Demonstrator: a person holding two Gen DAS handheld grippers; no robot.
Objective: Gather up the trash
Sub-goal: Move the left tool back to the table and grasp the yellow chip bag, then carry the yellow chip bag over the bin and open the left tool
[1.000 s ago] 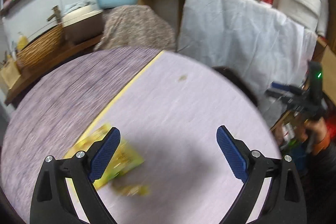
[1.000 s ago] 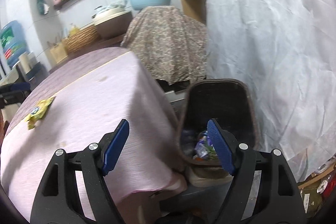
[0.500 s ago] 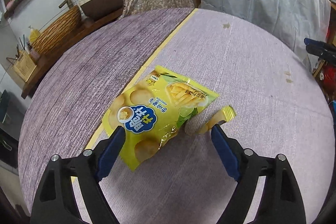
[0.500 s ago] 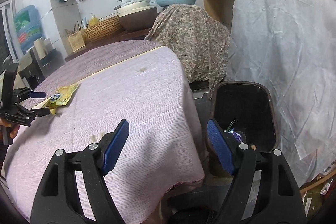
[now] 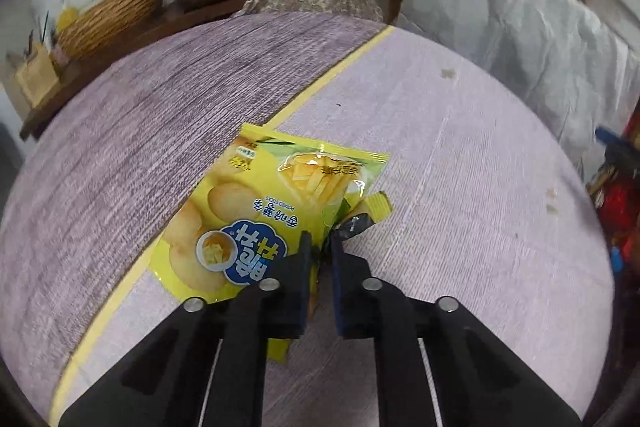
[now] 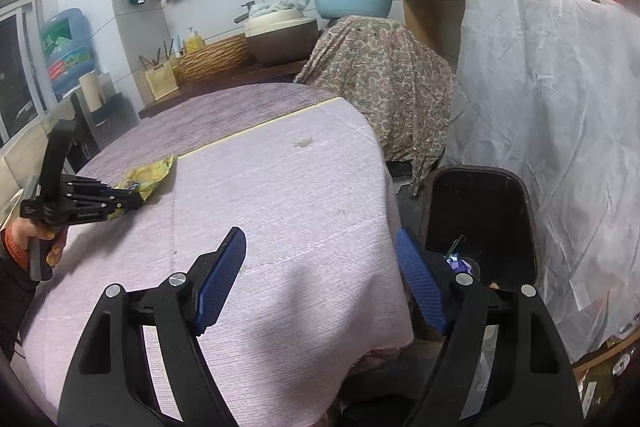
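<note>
The table (image 6: 280,211) spread ahead of both tools, the bin (image 6: 480,227) standing off its edge just beyond the right gripper (image 6: 320,279), whose 2 jaws were wide apart and held nothing. The left gripper (image 5: 319,251) was clamped on the near edge of the chip bag (image 5: 256,211), which lay flat ahead of it. With so thin a pinch, the slick foil could slip free on the lift, and the torn scrap (image 5: 366,213) just right of the fingertips could be left behind.

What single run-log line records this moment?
left hand-held gripper: shut on chip bag | right hand-held gripper: open, empty | trash bin: beside table
</note>
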